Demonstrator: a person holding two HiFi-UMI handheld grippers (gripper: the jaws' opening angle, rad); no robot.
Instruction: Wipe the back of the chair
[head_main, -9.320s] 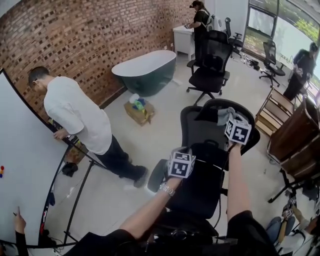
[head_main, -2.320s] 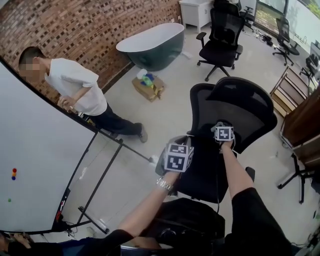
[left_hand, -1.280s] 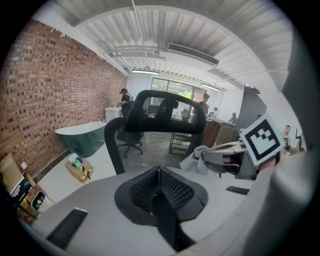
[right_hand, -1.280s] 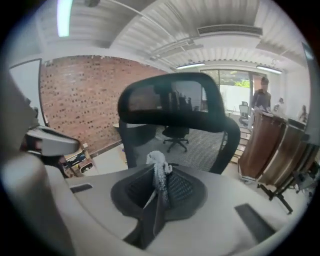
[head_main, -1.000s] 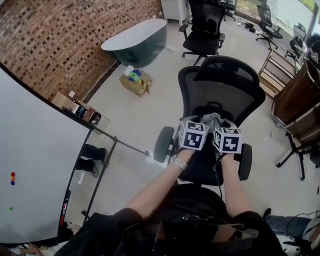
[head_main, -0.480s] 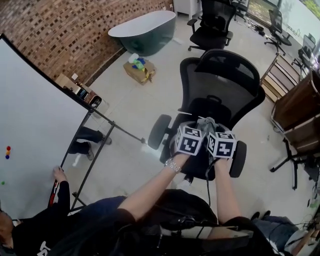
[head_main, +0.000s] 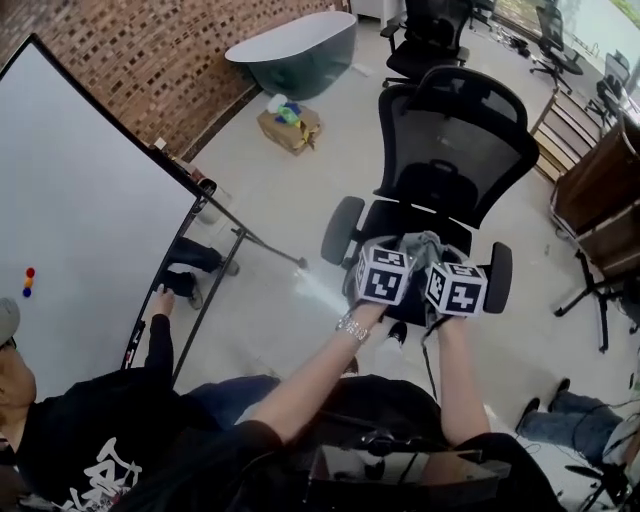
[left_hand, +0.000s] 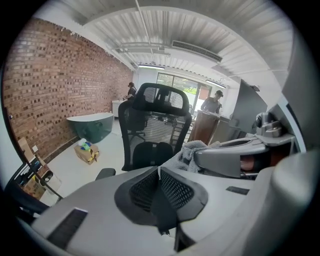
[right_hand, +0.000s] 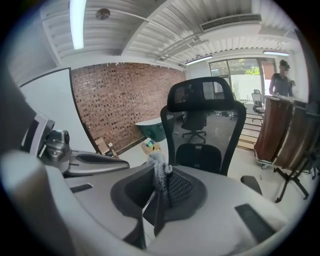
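The black mesh-backed office chair (head_main: 455, 140) stands in front of me, its backrest upright beyond both grippers. My left gripper (head_main: 385, 272) and right gripper (head_main: 455, 285) hover side by side over the seat's near edge, apart from the backrest. The right gripper (right_hand: 159, 185) is shut on a grey cloth (right_hand: 160, 172), whose bunched end sticks up between the two cubes (head_main: 425, 245). The left gripper (left_hand: 159, 172) is shut with nothing in it. The chair (left_hand: 157, 125) shows some way ahead in the left gripper view, and the chair (right_hand: 205, 130) likewise in the right gripper view.
A large whiteboard (head_main: 90, 230) on a black stand runs along the left. A person in black (head_main: 70, 430) crouches at the lower left. A dark bathtub (head_main: 290, 50) and a cardboard box (head_main: 288, 125) sit by the brick wall. Wooden furniture (head_main: 600, 200) stands at the right.
The right gripper with the cloth has come off the chair's backrest and drawn back beside the left one. In the last second both barely shifted, and the person at lower left came into view.
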